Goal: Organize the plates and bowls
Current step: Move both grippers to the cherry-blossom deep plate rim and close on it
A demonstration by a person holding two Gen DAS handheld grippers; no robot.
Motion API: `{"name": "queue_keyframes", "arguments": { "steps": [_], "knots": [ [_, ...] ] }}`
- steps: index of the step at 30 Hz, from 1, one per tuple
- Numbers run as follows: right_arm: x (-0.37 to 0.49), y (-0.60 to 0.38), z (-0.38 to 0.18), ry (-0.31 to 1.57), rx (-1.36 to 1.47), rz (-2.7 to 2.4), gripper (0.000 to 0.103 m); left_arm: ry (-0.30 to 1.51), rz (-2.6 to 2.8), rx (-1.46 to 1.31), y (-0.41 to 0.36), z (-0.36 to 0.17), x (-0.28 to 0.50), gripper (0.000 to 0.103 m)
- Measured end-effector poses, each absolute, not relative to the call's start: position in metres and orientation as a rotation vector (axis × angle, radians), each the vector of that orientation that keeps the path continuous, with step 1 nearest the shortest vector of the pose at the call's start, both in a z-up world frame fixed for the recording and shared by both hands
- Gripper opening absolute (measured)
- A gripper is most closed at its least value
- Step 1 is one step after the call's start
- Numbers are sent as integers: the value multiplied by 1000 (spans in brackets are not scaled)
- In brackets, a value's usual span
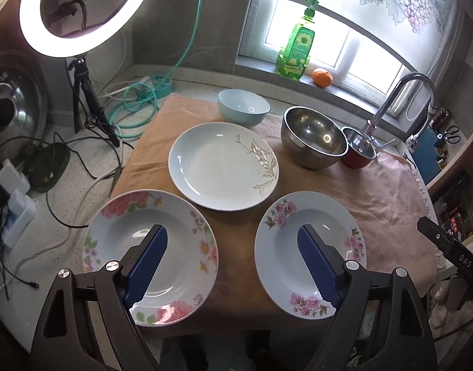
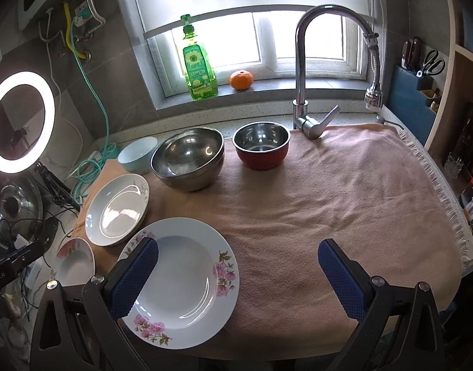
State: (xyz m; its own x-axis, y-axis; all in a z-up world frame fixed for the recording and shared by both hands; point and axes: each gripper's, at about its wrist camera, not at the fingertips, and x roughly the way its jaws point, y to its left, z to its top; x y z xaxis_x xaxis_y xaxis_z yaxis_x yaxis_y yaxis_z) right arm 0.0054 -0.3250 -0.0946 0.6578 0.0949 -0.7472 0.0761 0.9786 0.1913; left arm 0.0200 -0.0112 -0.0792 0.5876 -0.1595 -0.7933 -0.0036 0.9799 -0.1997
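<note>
Inspection at the start of the sorting. Nothing is stacked yet.

Left claw [image 1: 231,266]: jaws wide, nothing between the pads, held above the gap between two plates at the counter's near edge. Right claw [image 2: 238,275]: jaws wide, empty, over the near edge, its left pad [image 2: 134,275] above one plate's rim.

Positions on the pink towel [image 1: 375,191] that covers the counter:
- Peony plate [image 1: 151,258], near left corner, overhanging the towel's left edge.
- Blossom plate [image 1: 310,253], near edge, beside it but apart.
- Leaf-pattern plate [image 1: 224,165], mid-counter behind those two, apart from both.
- Pale blue bowl [image 1: 244,105], steel bowl [image 1: 313,142] and red bowl [image 1: 360,151] in a row along the far edge; the steel and red bowls appear to touch.

Judgement: the step in hand is the approach to a first plate, probably one of the two near ones.

Recommendations: 
- Take the plate by its rim, one pad under and one over, since the wells are too shallow to grip. 
- Tilt the claw low to slip under the rim; the towel should yield slightly. 
- Lift level and set it squarely onto the next plate to avoid chipping. 
- Nest bowls afterwards, smaller into larger. 
- Mind the faucet [image 2: 301,61] at the far edge.
</note>
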Motion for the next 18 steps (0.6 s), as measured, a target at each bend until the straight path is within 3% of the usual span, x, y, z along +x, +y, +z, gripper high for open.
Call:
{"name": "queue_keyframes", "arguments": {
  "steps": [2,4,8,14,18],
  "knots": [
    [8,-327,-103,877,228,24,100,971,-111,-208,-13,-86,23,85],
    [11,-329,-111,903,246,38,93,994,-125,-221,-15,-93,25,74],
    [15,-334,-128,952,281,61,84,1040,-153,-239,-20,-106,30,64],
    [25,-335,-148,1011,296,101,63,1111,-195,-274,-29,-126,40,49],
    [31,-336,-161,1054,322,134,51,1163,-210,-308,-32,-142,48,46]
  ]
}}
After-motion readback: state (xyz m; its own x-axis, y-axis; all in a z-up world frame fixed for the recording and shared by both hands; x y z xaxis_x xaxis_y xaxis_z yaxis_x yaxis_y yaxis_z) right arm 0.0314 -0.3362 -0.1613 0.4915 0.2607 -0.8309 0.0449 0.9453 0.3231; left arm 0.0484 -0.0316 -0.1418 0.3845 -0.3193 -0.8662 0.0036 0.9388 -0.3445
